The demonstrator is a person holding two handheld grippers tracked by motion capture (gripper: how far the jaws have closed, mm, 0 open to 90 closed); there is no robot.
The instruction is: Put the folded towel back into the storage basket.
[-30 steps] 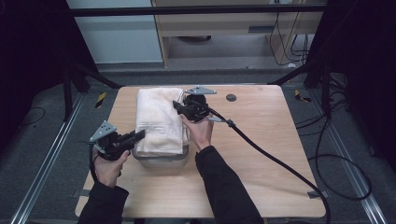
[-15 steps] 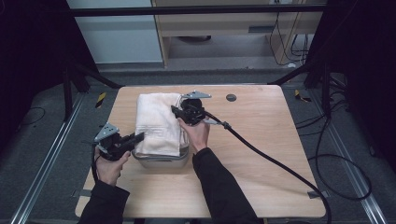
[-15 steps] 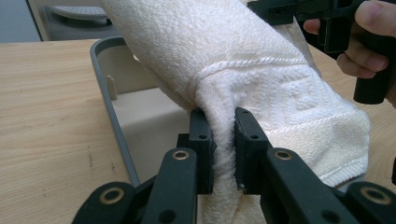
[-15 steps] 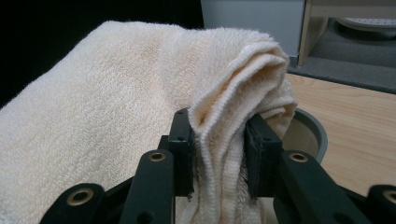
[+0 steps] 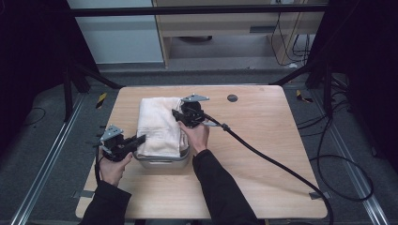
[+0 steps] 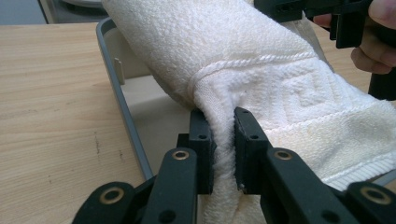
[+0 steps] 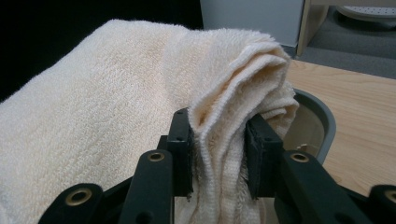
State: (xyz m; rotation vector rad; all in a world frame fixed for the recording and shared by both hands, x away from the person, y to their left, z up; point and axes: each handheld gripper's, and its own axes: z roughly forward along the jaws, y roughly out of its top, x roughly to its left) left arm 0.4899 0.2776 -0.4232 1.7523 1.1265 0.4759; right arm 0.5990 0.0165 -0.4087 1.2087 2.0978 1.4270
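Two claws grip our folded cream towel (image 5: 158, 126) over the grey tray (image 5: 162, 162) on the table (image 5: 263, 154): our left claw (image 6: 223, 140) pinches its near edge, our right claw (image 7: 218, 140) its far fold.

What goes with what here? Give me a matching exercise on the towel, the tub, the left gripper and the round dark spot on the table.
Things:
1. towel
2. grey tub
3. left gripper
4. round dark spot

States:
A. flat on the bare tabletop, beyond the right gripper
B. clamped on a bunched towel edge
C. cream, draped over the tub
D. under the towel, rim showing

Pairs: 1-C, 2-D, 3-B, 4-A
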